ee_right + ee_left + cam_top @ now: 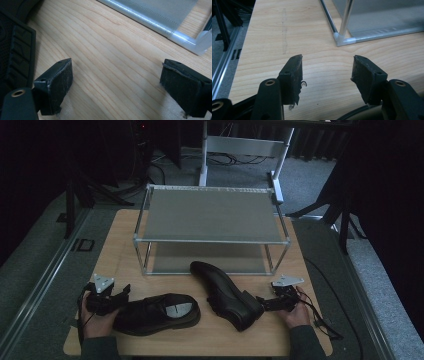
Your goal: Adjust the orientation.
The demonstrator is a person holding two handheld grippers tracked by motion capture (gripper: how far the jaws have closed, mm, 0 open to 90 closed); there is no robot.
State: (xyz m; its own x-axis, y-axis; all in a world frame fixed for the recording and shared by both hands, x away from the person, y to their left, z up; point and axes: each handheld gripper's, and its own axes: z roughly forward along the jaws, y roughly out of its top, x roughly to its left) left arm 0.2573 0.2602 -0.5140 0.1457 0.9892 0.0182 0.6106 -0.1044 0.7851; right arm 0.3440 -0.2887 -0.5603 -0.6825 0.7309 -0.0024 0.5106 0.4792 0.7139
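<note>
Two black leather shoes lie on the wooden table. The left shoe (155, 314) rests upright on its sole with its opening facing up. My left gripper (120, 294) stands at its left end, open, with bare wood between its jaws (327, 62). The right shoe (225, 295) lies tipped on its side, its heel toward my right gripper (261, 303). That gripper (117, 67) is open with nothing between the pads, and the shoe's ribbed sole (15, 50) sits just left of its left jaw.
A two-tier metal shoe rack (210, 215) stands at the back of the table (115, 245); its front corner post (343, 37) and lower shelf edge (155, 17) are close ahead of the grippers. Dark stands and cables surround the table.
</note>
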